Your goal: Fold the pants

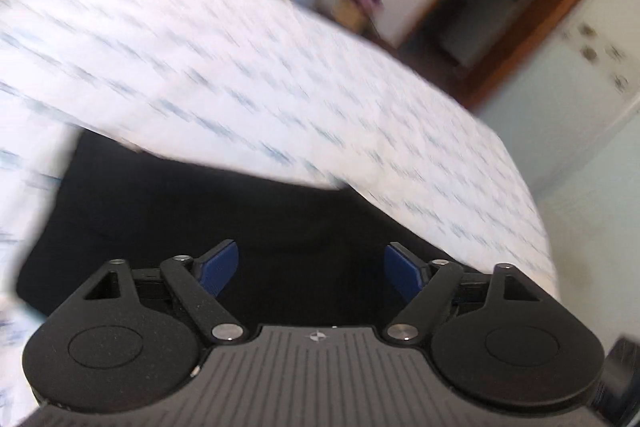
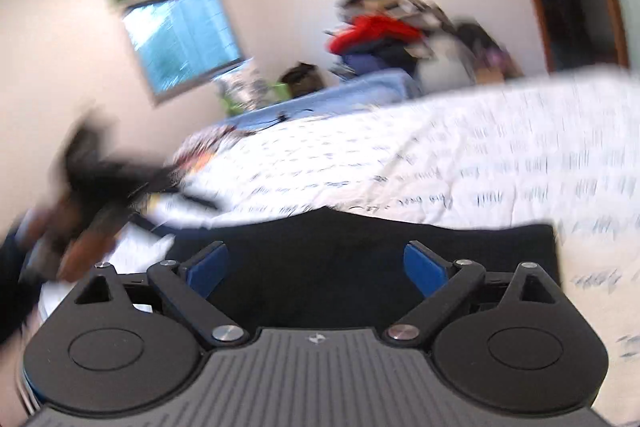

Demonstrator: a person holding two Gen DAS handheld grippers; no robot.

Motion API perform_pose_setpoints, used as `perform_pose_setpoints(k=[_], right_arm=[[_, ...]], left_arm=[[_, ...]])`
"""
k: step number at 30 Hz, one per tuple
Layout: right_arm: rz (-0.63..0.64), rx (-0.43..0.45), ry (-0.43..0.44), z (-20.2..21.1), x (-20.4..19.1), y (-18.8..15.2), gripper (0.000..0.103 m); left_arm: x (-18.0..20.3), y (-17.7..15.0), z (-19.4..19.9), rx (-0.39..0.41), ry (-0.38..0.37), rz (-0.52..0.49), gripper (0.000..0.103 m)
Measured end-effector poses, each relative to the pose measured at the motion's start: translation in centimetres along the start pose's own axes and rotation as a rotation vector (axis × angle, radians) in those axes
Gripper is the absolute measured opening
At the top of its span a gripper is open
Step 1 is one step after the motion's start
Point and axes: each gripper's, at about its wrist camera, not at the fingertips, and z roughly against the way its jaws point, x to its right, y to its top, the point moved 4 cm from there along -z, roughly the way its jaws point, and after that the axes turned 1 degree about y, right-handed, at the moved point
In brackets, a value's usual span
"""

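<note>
Now: one dark pants (image 1: 224, 211), two claws (image 1: 311, 269) (image 2: 316, 269) agape.

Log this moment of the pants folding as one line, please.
left gripper: open, empty | right gripper: open, empty | dark pants: flat on patterned bedsheet, below both grippers | views blurred
</note>
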Motion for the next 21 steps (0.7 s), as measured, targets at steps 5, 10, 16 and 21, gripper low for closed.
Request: perform_pose_setpoints(k=[5,10,16,21], right_arm=[[-0.246,-0.228,0.150,-8.8,1.2,0.9,0.096],[-0.246,-0.293,0.143,-10.7,1.5,-3.6,0.096],[-0.119,-0.268,0.095,-8.5,-2.6,-3.2,0.097],[0.219,-0.269,0.135,-11.4,-9.4,-4.5,0.100]], left_arm=[[-1.7,-3.3,3.5,0.119,0.134,0.001,0.085],[-5.0,-5.2,4.2,0.116,0.174,0.029,0.085],[-9.3,-4.9,5.8,0.169,0.210,0.128,0.085],[-11.0,-5.0,7.8,0.225,0.218,0.174,0.086]])
